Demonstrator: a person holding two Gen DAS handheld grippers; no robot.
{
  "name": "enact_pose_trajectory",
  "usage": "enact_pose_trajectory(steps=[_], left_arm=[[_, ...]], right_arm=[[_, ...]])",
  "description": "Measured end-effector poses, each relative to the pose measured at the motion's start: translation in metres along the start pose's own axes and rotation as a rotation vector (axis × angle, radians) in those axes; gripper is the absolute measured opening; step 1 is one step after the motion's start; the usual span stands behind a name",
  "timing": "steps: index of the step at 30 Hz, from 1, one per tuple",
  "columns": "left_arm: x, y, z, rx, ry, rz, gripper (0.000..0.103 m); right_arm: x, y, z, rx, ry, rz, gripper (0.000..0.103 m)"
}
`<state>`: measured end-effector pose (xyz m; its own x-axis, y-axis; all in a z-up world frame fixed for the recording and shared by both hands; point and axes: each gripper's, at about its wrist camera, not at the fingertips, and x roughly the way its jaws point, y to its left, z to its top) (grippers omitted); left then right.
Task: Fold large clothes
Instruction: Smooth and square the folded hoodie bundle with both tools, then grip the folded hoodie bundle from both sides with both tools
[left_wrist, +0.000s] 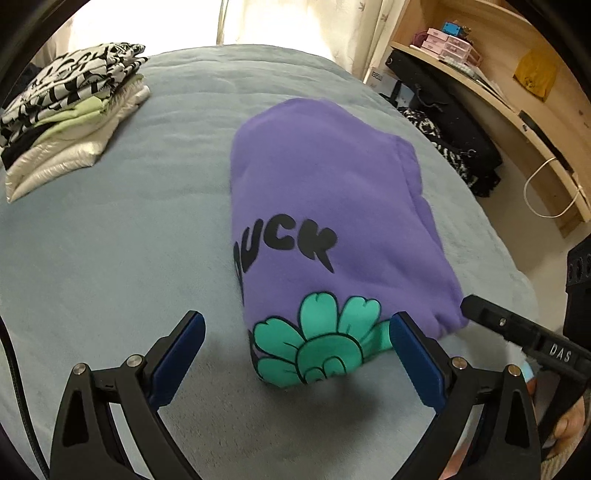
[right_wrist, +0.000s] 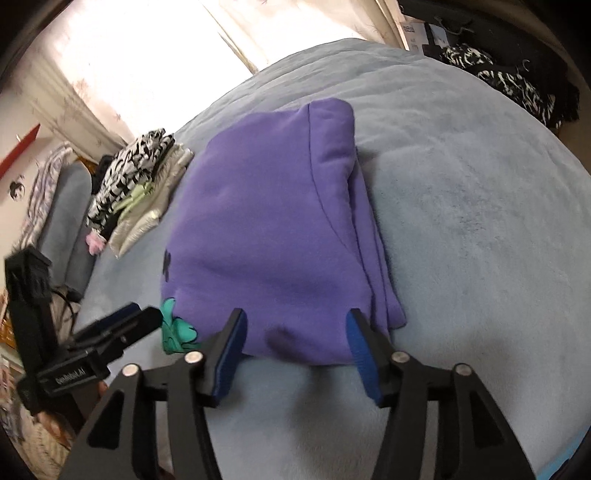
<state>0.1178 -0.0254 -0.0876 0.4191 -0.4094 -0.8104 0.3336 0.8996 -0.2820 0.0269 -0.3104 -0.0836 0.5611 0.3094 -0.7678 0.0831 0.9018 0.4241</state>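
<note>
Left wrist view: my left gripper (left_wrist: 297, 341) jaws wide, empty. Right gripper (right_wrist: 297, 341) jaws apart, nothing gripped. Purple sweatshirt (left_wrist: 325, 206) folded, mid-bed (left_wrist: 110, 240), likely just released. Folded stack (left_wrist: 70, 122) at far left corner.

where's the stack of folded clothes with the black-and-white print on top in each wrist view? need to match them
Left wrist view: stack of folded clothes with the black-and-white print on top, upper left, on the light blue blanket.
Right wrist view: same stack, left of centre, tilted.
Shared landmark: folded purple sweatshirt with a green flower print; the stack lies to its left in both views.
</note>
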Motion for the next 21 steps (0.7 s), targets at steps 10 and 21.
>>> enact_pose_trajectory(steps=[10,21], left_arm=[[0.011,0.023,0.003,-0.101,0.061,-0.200,0.099],[0.060,0.049,0.016,-0.181,0.130,-0.380,0.099]], right_arm=[[0.002,-0.030,0.018,0.089,0.040,0.067,0.073],[0.059,-0.063,0.057,0.075,0.154,0.208,0.073]])
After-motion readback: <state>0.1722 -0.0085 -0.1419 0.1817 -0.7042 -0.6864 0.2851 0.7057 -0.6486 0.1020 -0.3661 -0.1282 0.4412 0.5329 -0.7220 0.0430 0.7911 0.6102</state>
